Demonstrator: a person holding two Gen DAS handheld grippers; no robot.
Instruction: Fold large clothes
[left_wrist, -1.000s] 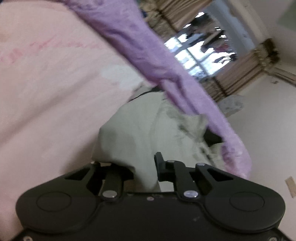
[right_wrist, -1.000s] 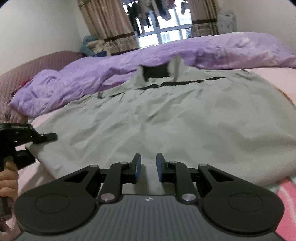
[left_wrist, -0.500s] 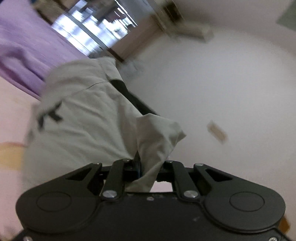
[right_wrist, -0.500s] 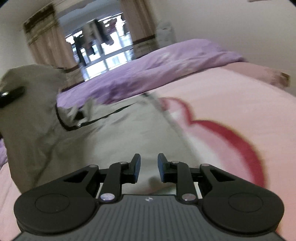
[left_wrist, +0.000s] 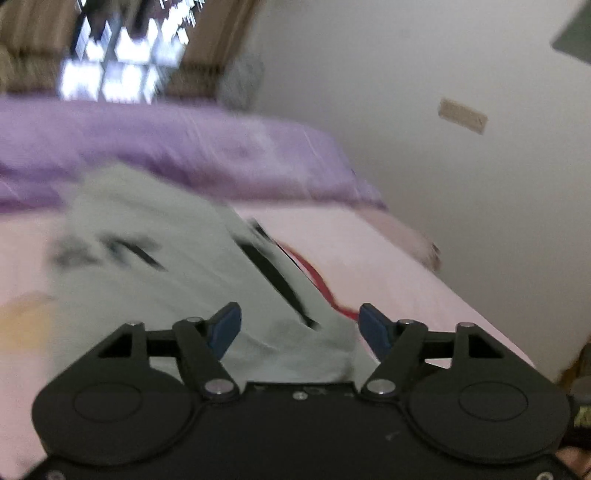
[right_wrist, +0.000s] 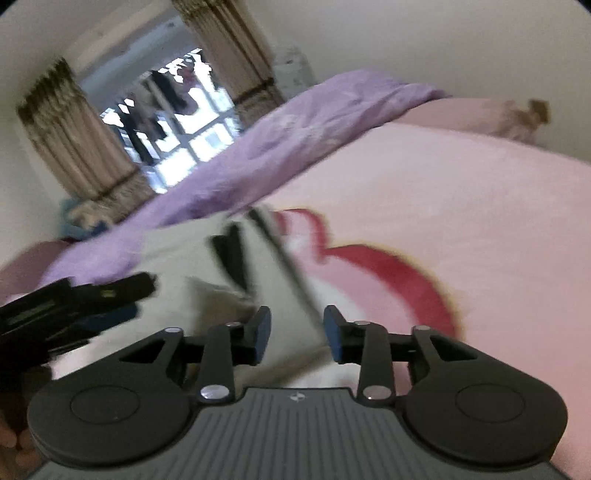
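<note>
A pale grey-green garment (left_wrist: 155, 280) with black stripes lies folded over on the pink bed sheet (left_wrist: 388, 266). My left gripper (left_wrist: 301, 325) is open just above the garment's near edge, with nothing held. My right gripper (right_wrist: 297, 332) is open over the same garment (right_wrist: 184, 254), near its right edge beside a black stripe. The left gripper's body (right_wrist: 74, 302) shows at the left of the right wrist view, close by. Both views are blurred by motion.
A purple duvet (left_wrist: 184, 147) is bunched along the far side of the bed. A red heart print (right_wrist: 388, 269) marks the pink sheet right of the garment. A curtained window (right_wrist: 173, 110) and a white wall lie beyond. The bed's right edge is close.
My left gripper carried a garment edge over, then opened and let it drop. My right gripper opened wider and swung right along the garment.
</note>
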